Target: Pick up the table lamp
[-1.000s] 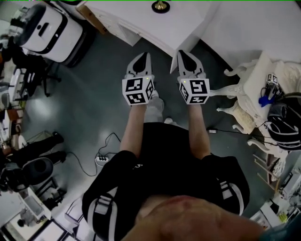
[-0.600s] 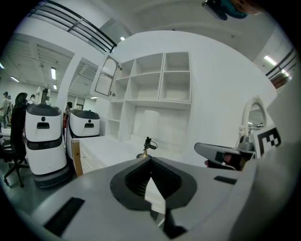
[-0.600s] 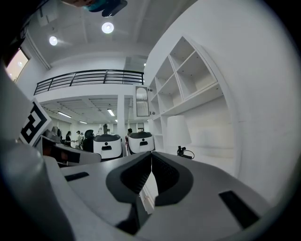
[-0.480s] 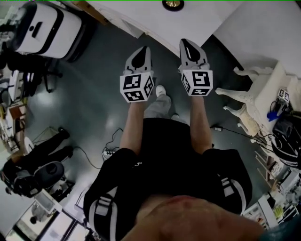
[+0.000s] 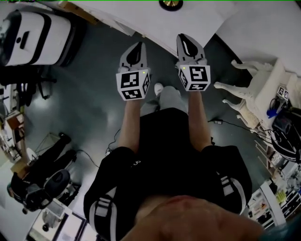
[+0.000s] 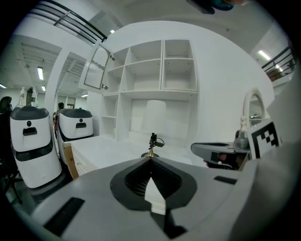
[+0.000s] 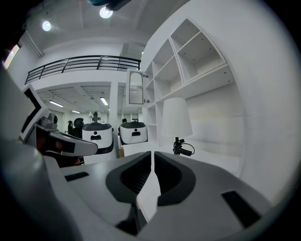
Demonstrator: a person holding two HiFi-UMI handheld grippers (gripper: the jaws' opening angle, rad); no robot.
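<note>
The table lamp stands on a white table (image 5: 193, 19) ahead of me. Only its round brass base (image 5: 170, 4) shows at the top edge of the head view. In the left gripper view its white shade (image 6: 155, 113) sits above a thin stem and brass foot (image 6: 150, 152), straight ahead over the jaws. In the right gripper view the shade (image 7: 176, 117) is a little right of centre. My left gripper (image 5: 138, 45) (image 6: 150, 159) and right gripper (image 5: 183, 37) (image 7: 152, 153) are side by side short of the table edge, both shut and holding nothing.
A white shelf unit (image 6: 155, 70) rises behind the table. White wheeled machines (image 5: 37, 30) stand at the left. An ornate white chair (image 5: 256, 89) is at the right, with a cable (image 5: 221, 123) on the grey floor and cluttered gear (image 5: 37, 188) at lower left.
Both grippers have moved forward together toward the white table, whose edge now lies just ahead of their tips. The jaws stayed shut.
</note>
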